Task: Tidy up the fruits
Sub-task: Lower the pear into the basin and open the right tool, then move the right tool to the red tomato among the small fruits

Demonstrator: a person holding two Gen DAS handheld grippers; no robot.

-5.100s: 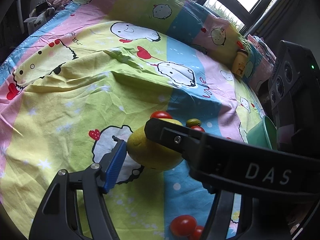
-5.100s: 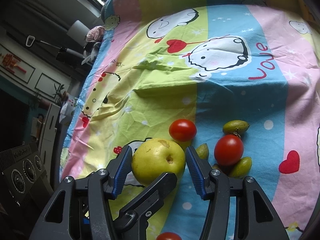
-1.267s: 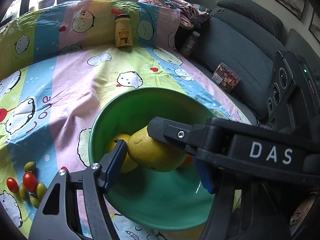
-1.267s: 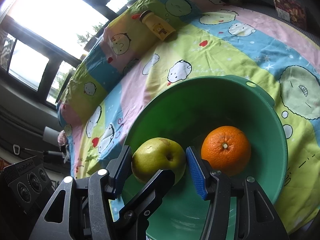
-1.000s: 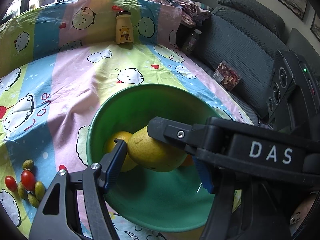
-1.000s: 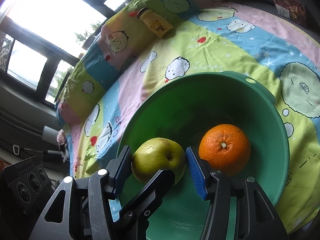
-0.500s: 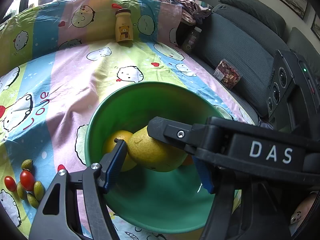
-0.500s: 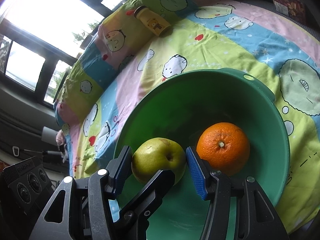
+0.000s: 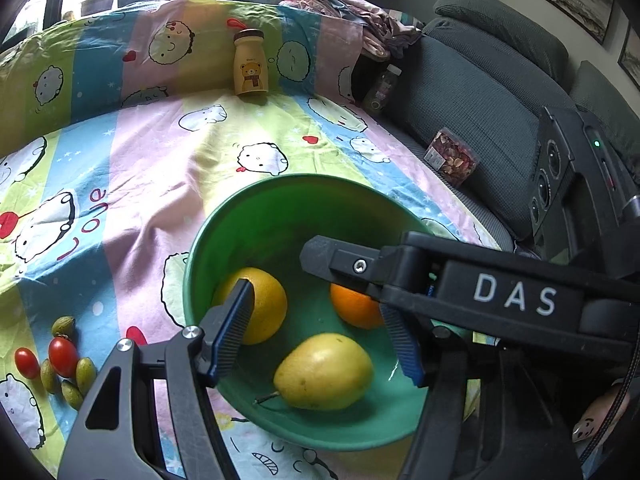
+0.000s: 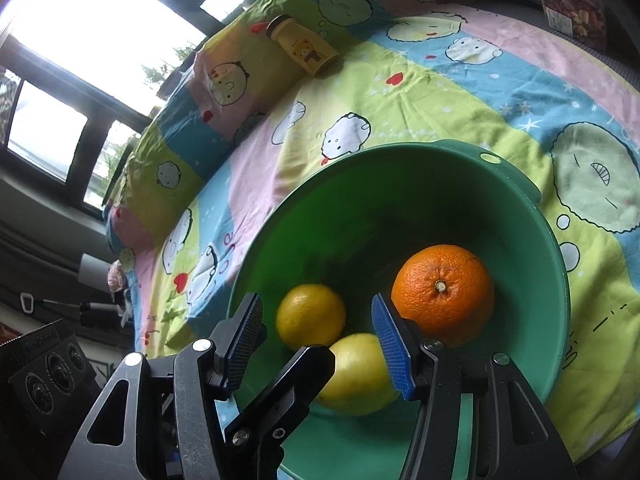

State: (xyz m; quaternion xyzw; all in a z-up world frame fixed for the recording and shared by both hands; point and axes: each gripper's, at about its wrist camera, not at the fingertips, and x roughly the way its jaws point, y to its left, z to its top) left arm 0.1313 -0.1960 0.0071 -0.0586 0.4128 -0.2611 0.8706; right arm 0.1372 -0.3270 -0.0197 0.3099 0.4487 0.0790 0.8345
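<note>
Resting in the green bowl [image 9: 280, 200] are the pear [image 9: 324, 372] and two oranges, both grippers [image 9: 320, 332] [image 10: 320, 332] gaping empty above, while tomatoes [image 9: 62, 356] and small green fruits wait on the sheet.

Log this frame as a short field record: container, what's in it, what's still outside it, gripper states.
container: green bowl on the cartoon bedsheet
contents: pear, orange, yellow citrus
pear status: lying free on the bowl floor, not gripped
outside bowl: cherry tomatoes and small green fruits clustered on the sheet
left gripper: jaws open, over the bowl
right gripper: jaws open, over the bowl
background: yellow bear bottle standing upright
</note>
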